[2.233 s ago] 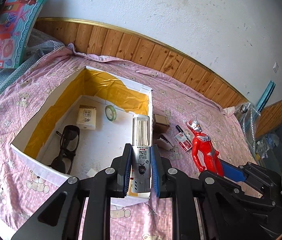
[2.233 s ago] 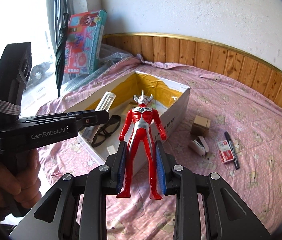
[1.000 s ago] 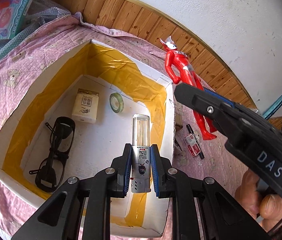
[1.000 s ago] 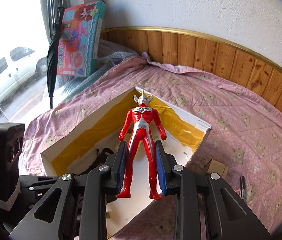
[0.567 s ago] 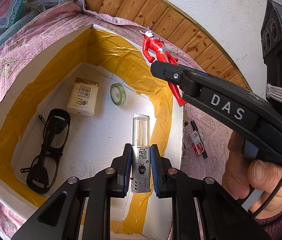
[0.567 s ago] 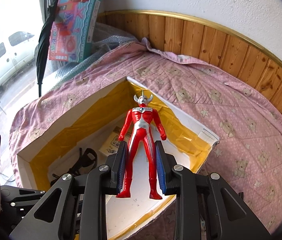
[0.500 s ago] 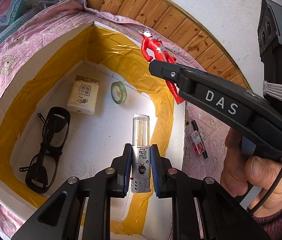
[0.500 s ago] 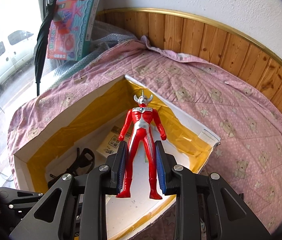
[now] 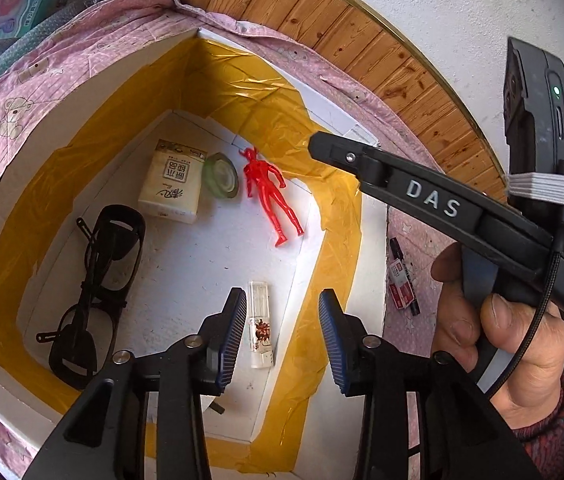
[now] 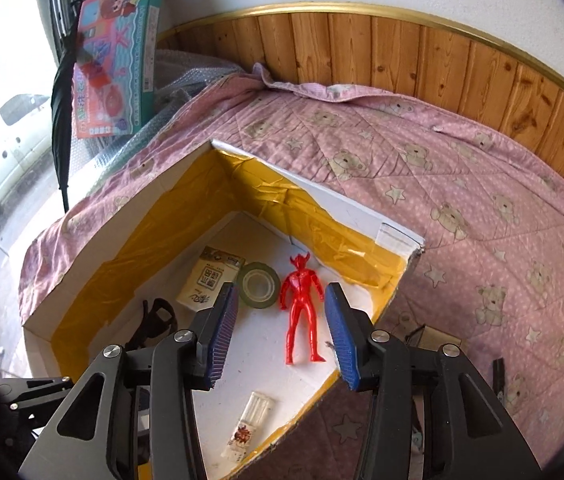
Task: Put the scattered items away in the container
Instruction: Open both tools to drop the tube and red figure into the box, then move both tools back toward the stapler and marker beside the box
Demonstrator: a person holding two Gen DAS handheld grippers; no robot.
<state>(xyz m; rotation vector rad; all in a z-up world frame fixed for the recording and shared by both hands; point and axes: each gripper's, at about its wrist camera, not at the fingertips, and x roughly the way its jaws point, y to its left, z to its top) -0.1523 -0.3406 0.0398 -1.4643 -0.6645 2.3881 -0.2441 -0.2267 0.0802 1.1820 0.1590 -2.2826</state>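
Both grippers hang over the white box with jaws spread wide, holding nothing. Below the left gripper the clear toothpick case lies flat on the box floor. Beneath the right gripper the red figure lies on that floor, beside the tape roll, tissue pack and dark glasses.

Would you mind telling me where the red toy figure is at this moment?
The red toy figure lies flat on the floor of the white box, near its far corner, just right of the green tape roll in both wrist views.
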